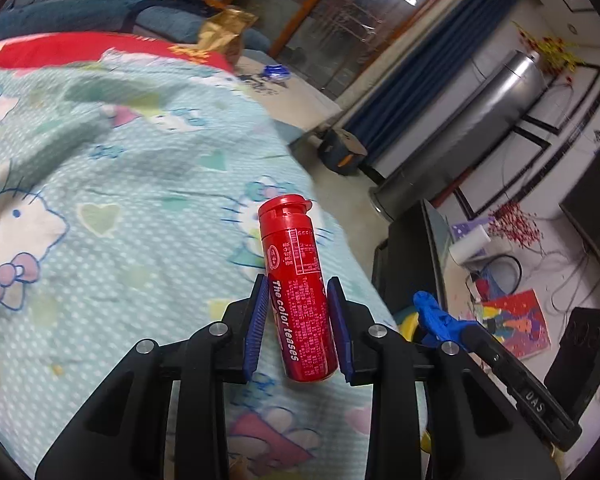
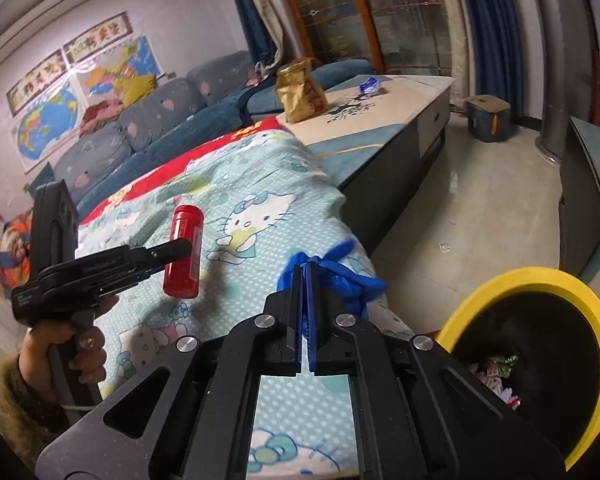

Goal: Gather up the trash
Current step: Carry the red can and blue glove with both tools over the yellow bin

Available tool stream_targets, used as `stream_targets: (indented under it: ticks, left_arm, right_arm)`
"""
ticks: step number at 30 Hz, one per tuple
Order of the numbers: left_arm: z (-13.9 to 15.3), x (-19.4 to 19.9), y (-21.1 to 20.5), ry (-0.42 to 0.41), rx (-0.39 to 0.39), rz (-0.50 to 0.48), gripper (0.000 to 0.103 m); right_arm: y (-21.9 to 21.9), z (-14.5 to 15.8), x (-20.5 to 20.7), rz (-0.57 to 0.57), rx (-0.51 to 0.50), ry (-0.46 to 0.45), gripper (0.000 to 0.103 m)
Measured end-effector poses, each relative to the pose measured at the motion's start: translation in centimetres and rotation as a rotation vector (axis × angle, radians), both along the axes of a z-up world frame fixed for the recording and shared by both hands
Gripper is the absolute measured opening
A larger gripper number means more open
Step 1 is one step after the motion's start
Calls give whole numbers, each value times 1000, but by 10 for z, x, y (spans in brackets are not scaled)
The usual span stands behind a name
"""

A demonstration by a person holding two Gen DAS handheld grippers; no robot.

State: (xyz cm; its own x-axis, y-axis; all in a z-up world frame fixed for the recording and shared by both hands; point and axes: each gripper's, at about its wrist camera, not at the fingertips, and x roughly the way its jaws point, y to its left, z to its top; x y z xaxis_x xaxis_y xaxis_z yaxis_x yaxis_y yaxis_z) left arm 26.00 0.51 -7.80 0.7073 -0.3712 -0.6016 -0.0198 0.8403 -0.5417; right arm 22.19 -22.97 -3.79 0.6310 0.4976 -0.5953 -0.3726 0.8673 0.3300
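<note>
My left gripper (image 1: 299, 284) is shut on a red plastic tube (image 1: 300, 292) with white print, held above the Hello Kitty blanket (image 1: 120, 200). In the right wrist view the tube (image 2: 184, 252) hangs in the left gripper (image 2: 188, 249) over the blanket (image 2: 260, 208). My right gripper (image 2: 303, 270) is shut on a crumpled blue glove (image 2: 332, 276), just left of the yellow-rimmed bin (image 2: 556, 280). The glove (image 1: 436, 316) also shows in the left wrist view beside the right gripper's body.
The bin holds wrappers (image 2: 496, 376). A gold paper bag (image 2: 300, 92) and a blue wrapper (image 2: 370, 86) sit on a low table (image 2: 400, 120) beyond the blanket. A sofa (image 2: 160, 128) lies behind. Tiled floor (image 2: 480, 200) is at right, with a grey stool (image 2: 488, 118).
</note>
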Motion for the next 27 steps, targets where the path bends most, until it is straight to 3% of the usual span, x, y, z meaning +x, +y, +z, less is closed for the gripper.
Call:
stream_targets:
  ticks: [27]
  left_arm:
    - [42,-49,-117,-139,115,-280,28]
  right_arm:
    - [-98,4,-40,-203,41,9,0]
